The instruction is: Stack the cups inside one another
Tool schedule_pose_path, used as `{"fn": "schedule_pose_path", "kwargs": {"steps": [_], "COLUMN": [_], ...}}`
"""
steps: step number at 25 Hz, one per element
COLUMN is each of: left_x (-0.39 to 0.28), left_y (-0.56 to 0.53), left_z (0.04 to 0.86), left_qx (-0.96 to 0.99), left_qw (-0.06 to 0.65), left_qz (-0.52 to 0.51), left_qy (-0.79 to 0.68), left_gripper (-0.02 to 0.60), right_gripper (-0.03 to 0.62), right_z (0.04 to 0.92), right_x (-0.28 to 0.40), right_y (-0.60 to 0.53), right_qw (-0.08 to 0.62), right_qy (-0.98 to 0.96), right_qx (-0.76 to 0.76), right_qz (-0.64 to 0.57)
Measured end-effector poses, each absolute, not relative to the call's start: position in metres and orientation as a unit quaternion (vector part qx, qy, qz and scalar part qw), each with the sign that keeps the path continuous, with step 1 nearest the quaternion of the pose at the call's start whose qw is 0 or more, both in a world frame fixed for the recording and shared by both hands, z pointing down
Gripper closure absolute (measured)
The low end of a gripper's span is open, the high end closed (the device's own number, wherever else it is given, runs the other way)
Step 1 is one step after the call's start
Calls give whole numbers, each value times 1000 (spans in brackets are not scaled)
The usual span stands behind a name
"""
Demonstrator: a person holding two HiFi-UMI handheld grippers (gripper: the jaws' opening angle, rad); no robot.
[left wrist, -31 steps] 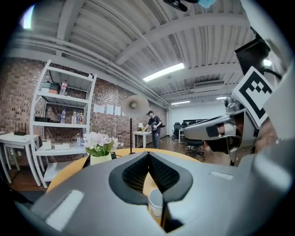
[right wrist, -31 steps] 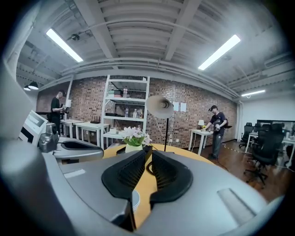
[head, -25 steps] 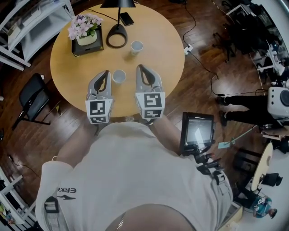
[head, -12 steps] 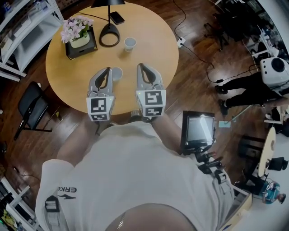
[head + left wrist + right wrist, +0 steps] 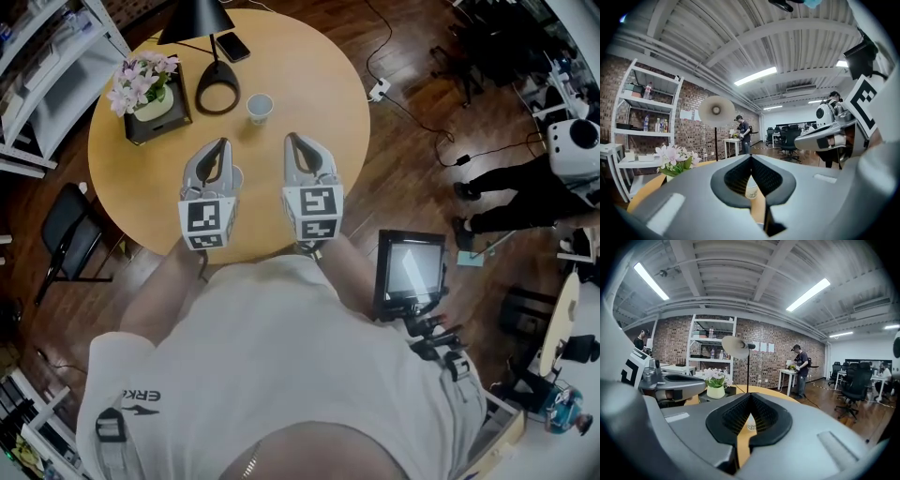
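A person in a white shirt stands at a round wooden bench, holding a hand-held gripper in each hand, side by side above the near half of the top. The left hand-held gripper has its jaws brought together at the tips with nothing between them, as its own view shows. The right hand-held gripper is likewise closed and empty.

One white paper cup stands upright near the middle of the bench, ahead of both grippers and apart from them. It appears through the opening behind the closed jaws in the right gripper view. A cup also shows there in the left gripper view. A second cup sits just beside the left hand-held gripper, partly hidden under it. The two cups are well apart and not stacked.

At the far side of the bench stand a black lamp, a dark phone and pink flowers in a pale pot on a dark tray. A black chair stands on the wooden floor at the left, and a small monitor sits at the person's right.
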State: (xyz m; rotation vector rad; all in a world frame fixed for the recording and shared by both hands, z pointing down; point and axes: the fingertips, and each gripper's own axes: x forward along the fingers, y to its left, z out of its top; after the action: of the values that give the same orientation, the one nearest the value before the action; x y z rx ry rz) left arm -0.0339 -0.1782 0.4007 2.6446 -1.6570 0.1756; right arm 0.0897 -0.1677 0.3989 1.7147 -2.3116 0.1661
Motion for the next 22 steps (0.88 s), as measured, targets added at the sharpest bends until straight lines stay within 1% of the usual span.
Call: {"fn": "schedule_pose_path", "kwargs": {"steps": [4,11,18,22], "left_x": [-12,7,8,7], "left_y": [-216,-264,-293,-290], "left_z": [408,433,474,489], "left_qx": [838,817,794,784], "left_qw": [15,41,80,100], "left_qz": [73,104,139,156], "left_qy": [-540,-565,-586,-593], "left_gripper": [580,580,580,580], "right_gripper": [580,580,580,579], "right_z": [413,443,493,510], "right_x": [110,123,120,112], "right_y": [-208,-264,-302,-302], "right_qw": [131,146,173,189], "right_qy": [-804,-822,-836,-842], "right_qx": [575,540,502,480], "right_qz": [74,105,141,158]}}
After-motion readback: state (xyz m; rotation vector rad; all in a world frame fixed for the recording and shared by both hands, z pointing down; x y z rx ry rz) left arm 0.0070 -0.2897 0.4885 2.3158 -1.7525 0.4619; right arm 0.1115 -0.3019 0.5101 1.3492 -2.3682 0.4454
